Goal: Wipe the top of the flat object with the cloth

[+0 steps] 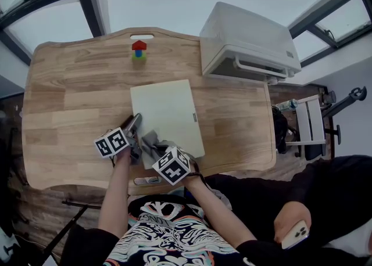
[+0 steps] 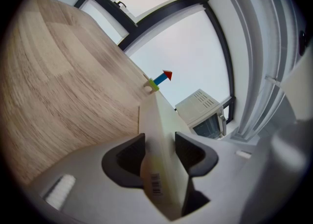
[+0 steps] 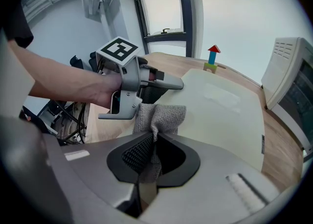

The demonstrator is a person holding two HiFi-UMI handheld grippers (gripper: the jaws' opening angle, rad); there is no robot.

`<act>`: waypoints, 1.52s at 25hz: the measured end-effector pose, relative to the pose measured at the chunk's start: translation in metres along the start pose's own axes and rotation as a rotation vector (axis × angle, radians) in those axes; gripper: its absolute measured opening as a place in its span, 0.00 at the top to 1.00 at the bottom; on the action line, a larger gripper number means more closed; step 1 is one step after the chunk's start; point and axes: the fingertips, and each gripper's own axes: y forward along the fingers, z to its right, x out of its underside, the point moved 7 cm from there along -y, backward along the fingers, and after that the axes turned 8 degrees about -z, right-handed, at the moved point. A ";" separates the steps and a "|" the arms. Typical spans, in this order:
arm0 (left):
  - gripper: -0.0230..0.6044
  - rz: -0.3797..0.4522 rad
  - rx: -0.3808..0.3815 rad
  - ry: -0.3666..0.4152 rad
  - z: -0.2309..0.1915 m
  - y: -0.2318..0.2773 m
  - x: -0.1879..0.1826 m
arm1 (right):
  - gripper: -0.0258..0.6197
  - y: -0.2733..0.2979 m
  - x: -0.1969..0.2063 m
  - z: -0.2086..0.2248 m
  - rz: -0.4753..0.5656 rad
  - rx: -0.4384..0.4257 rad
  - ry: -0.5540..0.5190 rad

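Note:
A flat cream board (image 1: 168, 114) lies on the wooden table (image 1: 70, 96), near its front edge. My left gripper (image 1: 135, 126) is shut on the board's near-left edge; in the left gripper view the board (image 2: 164, 135) runs edge-on between the jaws (image 2: 159, 157). My right gripper (image 1: 156, 147) is shut on a grey cloth (image 1: 151, 142), whose bunched end (image 3: 159, 115) rests on the board's near part (image 3: 220, 105), right next to the left gripper (image 3: 166, 82).
A small stack of toy blocks with a red top (image 1: 139, 49) stands at the table's far edge. A white appliance (image 1: 247, 41) sits at the far right. A folding stool (image 1: 305, 122) stands right of the table. A hand with a phone (image 1: 293, 233) shows at bottom right.

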 end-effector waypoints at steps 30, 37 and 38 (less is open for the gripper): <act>0.57 0.007 -0.003 0.006 0.001 0.000 0.002 | 0.93 -0.004 0.012 -0.007 0.027 -0.003 0.035; 0.57 0.009 -0.004 0.007 -0.001 -0.001 0.002 | 0.93 -0.005 0.015 -0.005 0.029 -0.002 0.040; 0.57 0.008 -0.004 0.007 0.000 -0.001 0.002 | 0.93 -0.005 0.015 -0.004 0.030 -0.001 0.041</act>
